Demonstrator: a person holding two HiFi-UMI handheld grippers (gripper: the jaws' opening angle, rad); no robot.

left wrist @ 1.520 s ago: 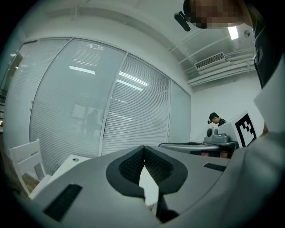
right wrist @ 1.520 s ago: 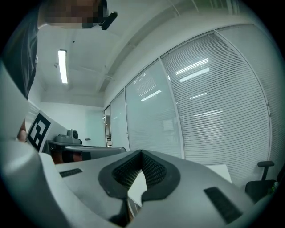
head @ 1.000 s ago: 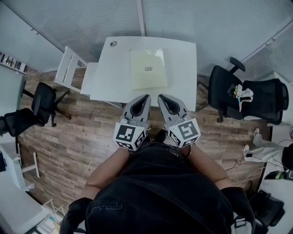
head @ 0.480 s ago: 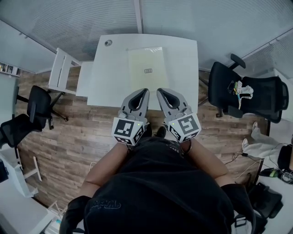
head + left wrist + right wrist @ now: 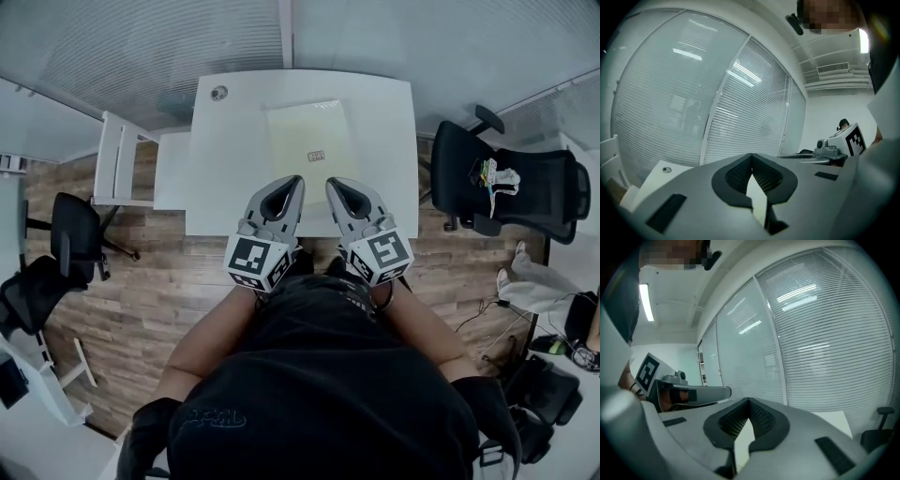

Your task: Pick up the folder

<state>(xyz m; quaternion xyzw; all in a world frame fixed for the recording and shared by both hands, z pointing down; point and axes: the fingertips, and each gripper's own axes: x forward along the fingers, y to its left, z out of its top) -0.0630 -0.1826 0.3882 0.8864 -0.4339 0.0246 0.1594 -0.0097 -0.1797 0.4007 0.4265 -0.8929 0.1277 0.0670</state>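
Observation:
A pale yellow-green folder (image 5: 309, 138) with a small label lies flat on the white table (image 5: 230, 150), towards its far middle. My left gripper (image 5: 293, 182) and right gripper (image 5: 333, 184) hover side by side over the table's near edge, just short of the folder. Both are shut with nothing between the jaws. In the left gripper view the closed left gripper (image 5: 751, 157) points at the blinds, with a strip of table showing through its pads. The right gripper view shows the right gripper (image 5: 749, 401) closed the same way.
A round grommet (image 5: 218, 93) sits at the table's far left corner. A white side unit (image 5: 120, 161) stands left of the table, a black office chair (image 5: 506, 183) to its right, another black chair (image 5: 70, 230) at far left. Glass walls with blinds stand behind.
Both grippers have moved forward together towards the table and now reach over its near edge. The folder has not moved on the table.

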